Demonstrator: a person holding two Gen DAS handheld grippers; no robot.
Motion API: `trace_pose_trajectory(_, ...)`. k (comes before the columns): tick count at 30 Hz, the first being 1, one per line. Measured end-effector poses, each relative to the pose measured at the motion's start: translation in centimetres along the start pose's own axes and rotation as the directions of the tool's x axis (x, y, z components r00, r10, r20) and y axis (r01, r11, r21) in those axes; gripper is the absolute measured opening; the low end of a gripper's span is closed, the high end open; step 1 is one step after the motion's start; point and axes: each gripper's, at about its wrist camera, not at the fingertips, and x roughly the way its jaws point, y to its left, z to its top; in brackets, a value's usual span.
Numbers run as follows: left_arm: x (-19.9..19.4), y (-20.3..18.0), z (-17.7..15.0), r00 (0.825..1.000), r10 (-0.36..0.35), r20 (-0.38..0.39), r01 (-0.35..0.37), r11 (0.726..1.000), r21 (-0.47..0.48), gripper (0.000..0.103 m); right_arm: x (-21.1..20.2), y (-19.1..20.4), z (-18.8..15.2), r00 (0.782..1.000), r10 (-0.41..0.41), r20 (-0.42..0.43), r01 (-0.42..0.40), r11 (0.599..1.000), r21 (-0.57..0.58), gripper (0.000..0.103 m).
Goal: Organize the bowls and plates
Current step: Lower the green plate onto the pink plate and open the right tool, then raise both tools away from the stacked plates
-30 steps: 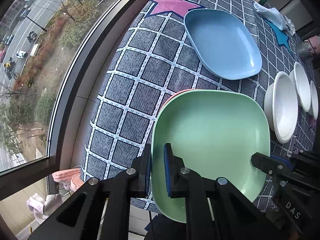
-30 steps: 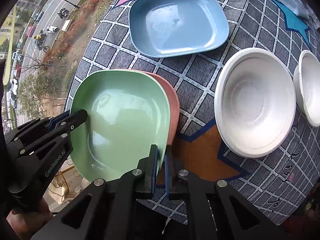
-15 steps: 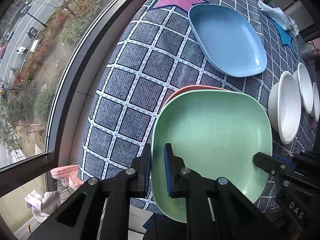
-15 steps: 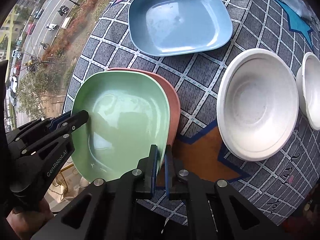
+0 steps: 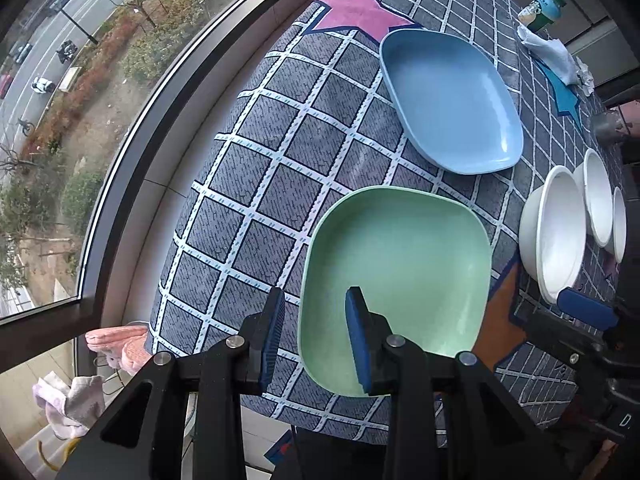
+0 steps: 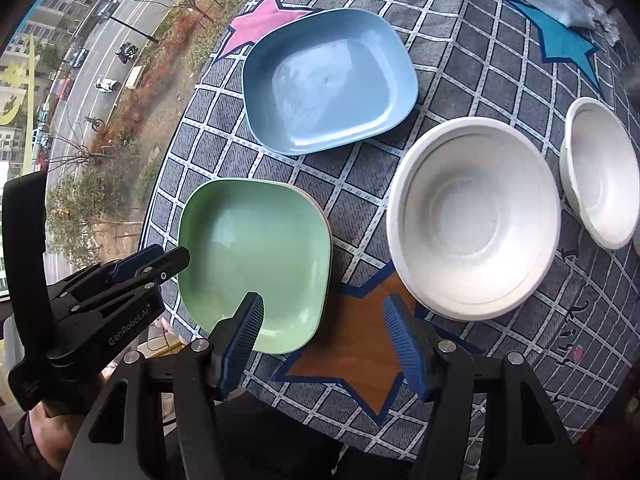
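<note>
Left wrist view: two plates show whole, a green plate (image 5: pixel 396 276) at the middle and a blue plate (image 5: pixel 452 100) at 1 o'clock from it, apart on the checked table (image 5: pixel 248 184). Three white bowls (image 5: pixel 554 240) line up at 3 o'clock. A bottle (image 5: pixel 540 8) and a crumpled cloth (image 5: pixel 550 54) lie at the far edge. The left tool (image 5: pixel 316 334) stands open, its fingers straddling the green plate's near rim; whether either pad touches it I cannot tell. The right tool (image 5: pixel 584 312) sits at 4 o'clock.

Right wrist view: the green plate (image 6: pixel 256 264) rests on a pink plate (image 6: pixel 320 212), of which only a thin rim shows. The blue plate (image 6: pixel 328 80) lies at 12 o'clock. Two white bowls are seen, a large bowl (image 6: pixel 474 216) and a smaller bowl (image 6: pixel 600 172) at 3 o'clock. The right tool (image 6: pixel 324 340) is wide open, holding nothing, one finger over the green plate's near edge, the other over an orange star (image 6: pixel 356 344). The left tool (image 6: pixel 152 264) is at 9 o'clock beside the plate.
</note>
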Motion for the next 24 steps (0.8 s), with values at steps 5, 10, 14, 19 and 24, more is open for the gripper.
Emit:
trace_pose_trajectory(5,-0.8,-1.4,0.4,0.999,-0.027,0.019,0.027,1.0,0.017,0.035,-1.9,-2.3,-0.3,0.999,-0.01,0.046,0.008,0.999,0.04,0.065)
trace_pose_trajectory(10,-1.0,-3.3,0.9,0.998,-0.062,0.017,0.062,0.998,0.028,0.035,-3.0,-5.3,-0.7,0.998,-0.037,0.06,0.028,0.991,0.131,0.065)
trace_pose_trajectory(14,-1.0,-5.0,1.3,0.997,-0.07,0.015,0.069,0.996,0.057,0.035,-3.6,-7.4,-1.2,0.996,-0.055,0.063,0.043,0.983,0.18,0.065)
trace_pose_trajectory(19,-1.0,-6.2,1.4,0.996,-0.085,0.009,0.084,0.993,0.083,0.035,-4.4,-8.5,-1.9,0.995,-0.069,0.075,0.052,0.977,0.205,0.065)
trace_pose_trajectory(24,-1.3,-7.9,1.4,0.996,-0.094,0.004,0.093,0.99,0.108,0.042,-5.4,-9.7,-2.6,0.992,-0.086,0.087,0.064,0.971,0.23,0.065)
